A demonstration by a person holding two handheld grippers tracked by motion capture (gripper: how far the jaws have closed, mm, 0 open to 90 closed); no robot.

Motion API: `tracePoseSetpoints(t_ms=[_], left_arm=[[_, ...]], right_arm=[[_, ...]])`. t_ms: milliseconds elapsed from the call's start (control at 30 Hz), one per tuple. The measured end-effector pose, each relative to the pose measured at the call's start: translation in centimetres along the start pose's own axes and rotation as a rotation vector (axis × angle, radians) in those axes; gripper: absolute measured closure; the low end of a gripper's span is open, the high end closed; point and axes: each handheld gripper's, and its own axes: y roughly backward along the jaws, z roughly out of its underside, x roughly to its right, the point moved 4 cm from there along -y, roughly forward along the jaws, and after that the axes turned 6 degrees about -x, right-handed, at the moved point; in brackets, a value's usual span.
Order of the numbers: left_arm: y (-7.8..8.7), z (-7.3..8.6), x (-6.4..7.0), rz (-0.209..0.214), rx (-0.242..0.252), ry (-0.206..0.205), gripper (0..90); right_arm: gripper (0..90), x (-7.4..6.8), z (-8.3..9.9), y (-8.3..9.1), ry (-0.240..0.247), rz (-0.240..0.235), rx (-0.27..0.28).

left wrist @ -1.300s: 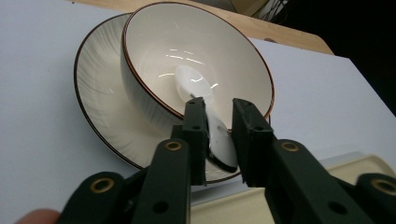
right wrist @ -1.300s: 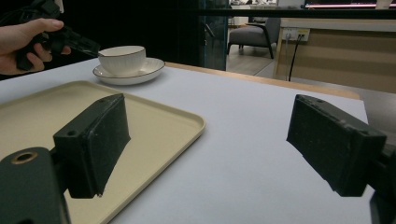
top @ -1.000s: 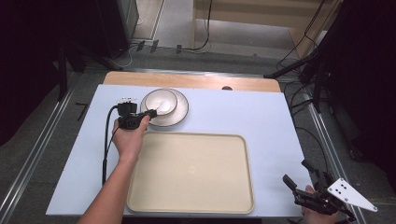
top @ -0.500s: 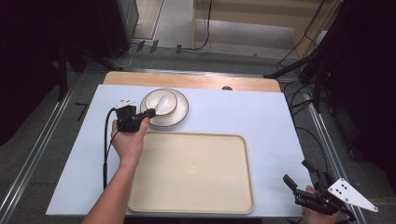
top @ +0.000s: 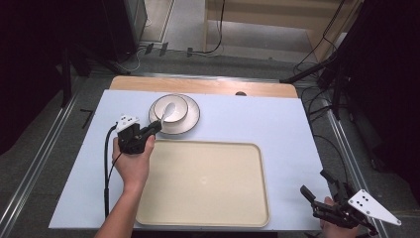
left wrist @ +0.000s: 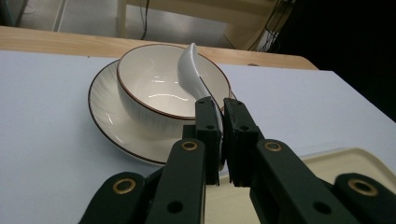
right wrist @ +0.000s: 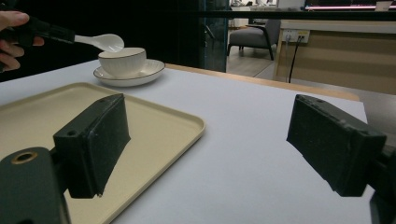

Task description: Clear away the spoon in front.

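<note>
White table (top: pixel 277 129), beige tray (top: pixel 208 183), bowl (top: pixel 171 106) on saucer (top: pixel 190 121)

- At the centre of the high view we see a table (top: pixel 277 124) under a pale blue-white cover, a strip of bare wood showing along its far edge.
- Grey floor (top: pixel 188 64) surrounds it, with metal rails (top: pixel 29 183) running down the left and right sides.
- Black cables (top: pixel 317 64) trail across the upper right.
- In the upper right of the right gripper view we see a wooden counter (right wrist: pixel 336 51) and, beside it, a grey armchair (right wrist: pixel 250 39).
</note>
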Motion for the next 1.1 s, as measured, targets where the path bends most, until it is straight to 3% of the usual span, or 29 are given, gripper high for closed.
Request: tracePoseSetpoints(t_ms=[633, 1100], left_arm=[[4.1, 2.8, 0.7, 0.006, 0.062, 0.012, 86.3], [6.7, 7.0, 1.8, 0.010, 0.088, 0.062, 86.3]], right_arm=[[13.0, 0.1, -0.1, 0.0, 0.005, 0.006, 0.005], [13.0, -0.1, -0.1, 0.1, -0.001, -0.001, 0.007]])
